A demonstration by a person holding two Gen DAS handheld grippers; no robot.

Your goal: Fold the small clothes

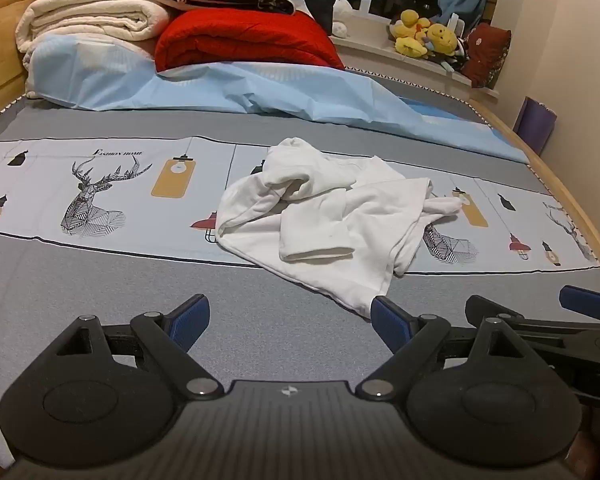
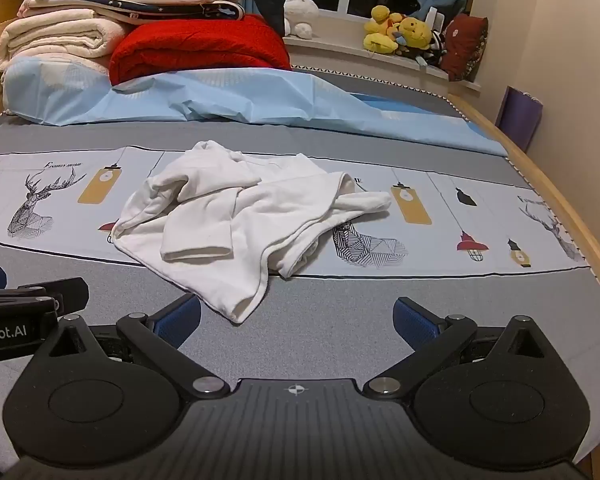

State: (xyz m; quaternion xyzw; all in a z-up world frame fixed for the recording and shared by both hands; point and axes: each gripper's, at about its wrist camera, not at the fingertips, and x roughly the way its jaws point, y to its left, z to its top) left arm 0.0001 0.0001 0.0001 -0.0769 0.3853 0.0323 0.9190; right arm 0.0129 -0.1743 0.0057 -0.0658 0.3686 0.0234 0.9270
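Both claws released, left claw [image 1: 290,322] and right claw [image 2: 296,320] near crumpled white shirt [image 2: 236,216] on bed [image 2: 340,300]. Risk: pinching several bunched layers, folding crooked.

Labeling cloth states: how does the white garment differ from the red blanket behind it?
The white garment lies crumpled and spread flat mid-bed; the red blanket is folded into a thick bundle at the far end. The garment is thin and smooth, the blanket looks textured. The garment lies alone; the blanket carries stacked bedding. Both rest on the bed, untouched.

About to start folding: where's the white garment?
The white garment lies crumpled mid-bed on the printed sheet, just ahead of both open grippers, nearer the right one.
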